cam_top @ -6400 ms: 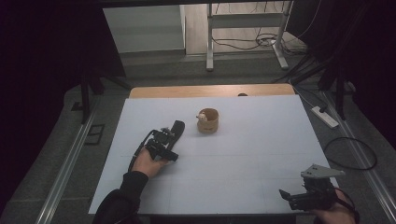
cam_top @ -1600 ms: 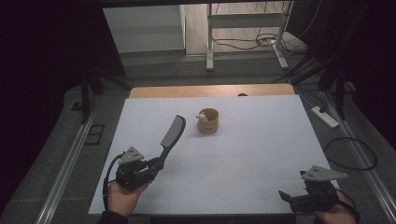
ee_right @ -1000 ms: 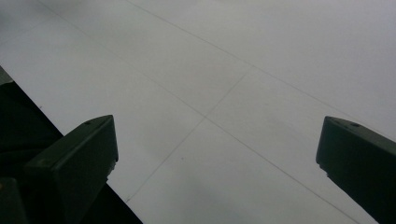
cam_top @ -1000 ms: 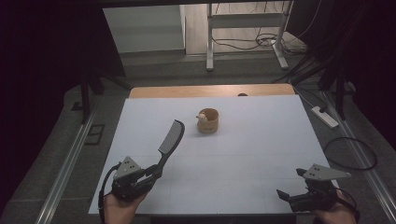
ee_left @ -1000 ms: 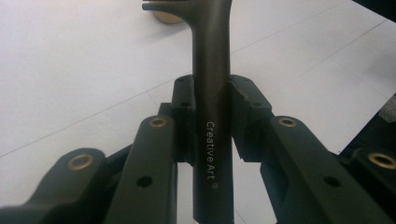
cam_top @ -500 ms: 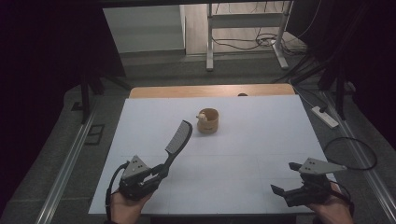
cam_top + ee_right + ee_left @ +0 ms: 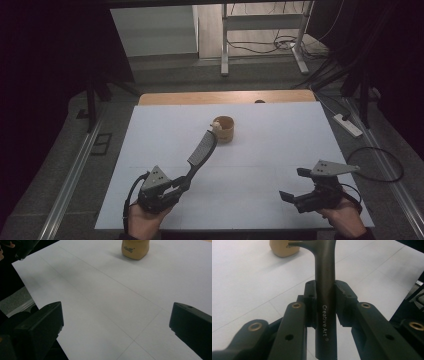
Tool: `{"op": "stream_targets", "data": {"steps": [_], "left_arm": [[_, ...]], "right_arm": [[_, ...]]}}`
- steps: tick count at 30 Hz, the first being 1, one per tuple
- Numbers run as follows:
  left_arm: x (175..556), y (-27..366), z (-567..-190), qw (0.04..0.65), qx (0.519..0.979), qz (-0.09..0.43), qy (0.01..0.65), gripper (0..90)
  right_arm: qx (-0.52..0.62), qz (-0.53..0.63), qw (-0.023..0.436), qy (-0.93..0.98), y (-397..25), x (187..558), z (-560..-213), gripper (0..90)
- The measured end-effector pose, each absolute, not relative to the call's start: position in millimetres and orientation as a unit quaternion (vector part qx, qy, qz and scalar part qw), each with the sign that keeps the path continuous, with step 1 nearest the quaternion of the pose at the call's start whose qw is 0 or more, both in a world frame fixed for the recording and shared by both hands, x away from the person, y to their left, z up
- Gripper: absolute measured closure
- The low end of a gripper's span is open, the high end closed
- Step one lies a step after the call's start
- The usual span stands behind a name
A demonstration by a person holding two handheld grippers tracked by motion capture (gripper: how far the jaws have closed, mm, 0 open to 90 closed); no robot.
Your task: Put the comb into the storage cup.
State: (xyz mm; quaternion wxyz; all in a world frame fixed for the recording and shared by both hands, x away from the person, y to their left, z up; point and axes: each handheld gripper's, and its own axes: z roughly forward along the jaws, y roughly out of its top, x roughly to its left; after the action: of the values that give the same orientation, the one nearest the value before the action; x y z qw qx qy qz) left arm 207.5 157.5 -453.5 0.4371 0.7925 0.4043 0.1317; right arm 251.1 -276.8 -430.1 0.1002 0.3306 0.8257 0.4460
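Left gripper [image 7: 185, 184] is holding a dark brush [image 7: 201, 152] over the white table [image 7: 270, 150].
Its jaws are clamping the stiff, light-looking handle's low end; the long axis is running toward the upper right, its head nearing the tan cup [image 7: 224, 129] at centre. Right gripper [image 7: 293, 186], lower right, is gaping empty.

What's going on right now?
Left tongs clamp the brush by its handle. Right tongs open, empty. Brush head near the cup. Nothing between them.
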Motion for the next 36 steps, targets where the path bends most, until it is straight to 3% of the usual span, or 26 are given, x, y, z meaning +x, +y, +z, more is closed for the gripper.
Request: {"op": "stream_targets", "data": {"steps": [36], "left_arm": [[221,126,-455,0.453,0.801,0.12,0.372,72.0]], "right_arm": [[0.327,0.451,0.028,0.83,-223,298,-431,0.0]]}}
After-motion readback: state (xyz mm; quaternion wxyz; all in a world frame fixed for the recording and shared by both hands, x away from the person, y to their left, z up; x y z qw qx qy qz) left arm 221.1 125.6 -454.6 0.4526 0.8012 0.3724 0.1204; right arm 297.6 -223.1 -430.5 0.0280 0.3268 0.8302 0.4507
